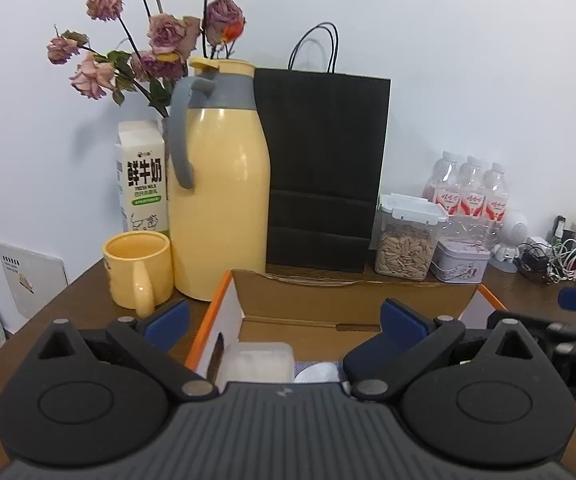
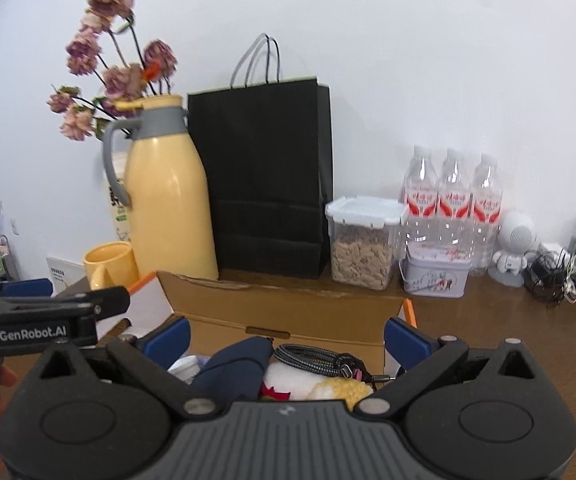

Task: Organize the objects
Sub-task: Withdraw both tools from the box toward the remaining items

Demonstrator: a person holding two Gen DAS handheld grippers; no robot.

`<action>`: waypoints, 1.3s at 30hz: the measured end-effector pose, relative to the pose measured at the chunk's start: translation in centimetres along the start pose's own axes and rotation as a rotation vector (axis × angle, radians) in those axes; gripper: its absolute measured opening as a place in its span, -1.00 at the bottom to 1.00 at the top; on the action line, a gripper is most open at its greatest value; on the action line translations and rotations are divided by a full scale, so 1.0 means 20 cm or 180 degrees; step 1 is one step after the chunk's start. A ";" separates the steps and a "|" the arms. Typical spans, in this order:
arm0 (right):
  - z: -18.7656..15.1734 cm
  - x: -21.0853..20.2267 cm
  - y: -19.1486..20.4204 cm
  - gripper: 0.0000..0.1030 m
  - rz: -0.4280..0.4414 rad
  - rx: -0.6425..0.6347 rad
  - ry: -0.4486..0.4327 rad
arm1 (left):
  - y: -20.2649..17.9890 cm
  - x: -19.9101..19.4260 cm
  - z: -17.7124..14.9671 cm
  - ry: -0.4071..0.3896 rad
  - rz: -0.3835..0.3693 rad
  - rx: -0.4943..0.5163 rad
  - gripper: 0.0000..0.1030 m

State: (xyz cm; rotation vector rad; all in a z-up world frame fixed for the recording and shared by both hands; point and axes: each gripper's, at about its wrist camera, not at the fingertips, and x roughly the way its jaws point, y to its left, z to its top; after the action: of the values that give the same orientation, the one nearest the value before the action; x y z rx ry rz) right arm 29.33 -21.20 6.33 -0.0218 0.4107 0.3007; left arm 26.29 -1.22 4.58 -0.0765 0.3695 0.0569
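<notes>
An open cardboard box point(image 1: 352, 300) with orange edges sits on the brown table in front of both grippers; it also shows in the right wrist view point(image 2: 279, 300). Inside lie a translucent white container point(image 1: 261, 360), a dark blue cloth point(image 2: 239, 368), a braided cable point(image 2: 320, 360) and a white and yellow plush item point(image 2: 320, 386). My left gripper point(image 1: 283, 320) is open and empty above the box's left part. My right gripper point(image 2: 288, 338) is open and empty above the box's right part. The left gripper also shows at the left of the right wrist view point(image 2: 47, 308).
Behind the box stand a yellow thermos jug point(image 1: 219, 200), a yellow mug point(image 1: 137, 270), a milk carton point(image 1: 141, 176), dried roses point(image 1: 159, 40), a black paper bag point(image 1: 320, 168), a seed jar point(image 1: 406, 240), a tin point(image 1: 462, 260), water bottles point(image 1: 468, 192) and tangled cables point(image 1: 556, 260).
</notes>
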 end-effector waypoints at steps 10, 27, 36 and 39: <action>-0.10 -0.27 0.09 1.00 0.0014 -0.0197 -0.0136 | 0.15 -0.25 -0.10 0.0018 0.0024 -0.0017 1.00; -0.51 -0.32 0.22 1.00 0.0174 -0.0275 0.0498 | 0.36 -0.38 -0.41 0.0461 0.0070 0.0025 1.00; -0.57 -0.27 0.32 1.00 0.0227 -0.0367 0.0495 | 0.39 -0.33 -0.49 0.0583 0.0053 -0.0044 1.00; -0.56 -0.23 0.32 1.00 0.0232 -0.0306 0.0512 | 0.40 -0.33 -0.50 0.0553 0.0031 -0.0098 1.00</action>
State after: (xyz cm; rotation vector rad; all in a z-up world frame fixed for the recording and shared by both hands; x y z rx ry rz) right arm 19.05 -17.31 -1.79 -0.1258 0.5572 0.3921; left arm 16.01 5.67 -2.85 -0.1106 0.5426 0.0657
